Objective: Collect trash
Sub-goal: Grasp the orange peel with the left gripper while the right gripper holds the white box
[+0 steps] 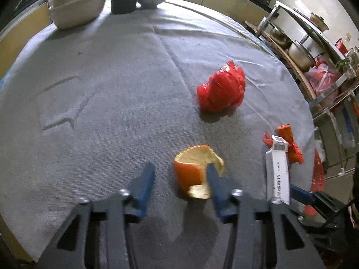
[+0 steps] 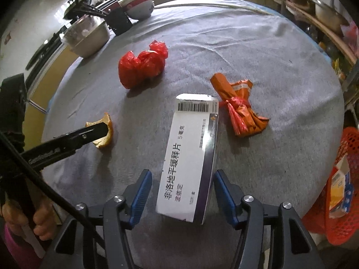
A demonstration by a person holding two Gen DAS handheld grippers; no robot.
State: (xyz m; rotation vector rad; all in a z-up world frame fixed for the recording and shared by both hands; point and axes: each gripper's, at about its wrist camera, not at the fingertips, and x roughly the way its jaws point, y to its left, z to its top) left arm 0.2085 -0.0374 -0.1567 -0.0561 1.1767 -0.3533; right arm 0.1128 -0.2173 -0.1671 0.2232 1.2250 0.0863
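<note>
On the gray cloth [image 1: 101,89], the left gripper [image 1: 180,174] has its fingers spread wide, and the orange peel [image 1: 193,165] sits between them, close to the right finger. Farther back lies a red bag [image 1: 221,89]. The right gripper [image 2: 182,186] is spread wide too, with the white box [image 2: 190,157] lying between its fingers, not pinched. Just right of the box is an orange wrapper [image 2: 237,107]. A red basket [image 2: 343,190] hangs at the table's right edge.

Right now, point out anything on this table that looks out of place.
Four bits of litter lie loose on the grey cloth: a torn orange peel, a crumpled red bag, a white box and a knotted orange wrapper. Nothing looks spilled.
</note>
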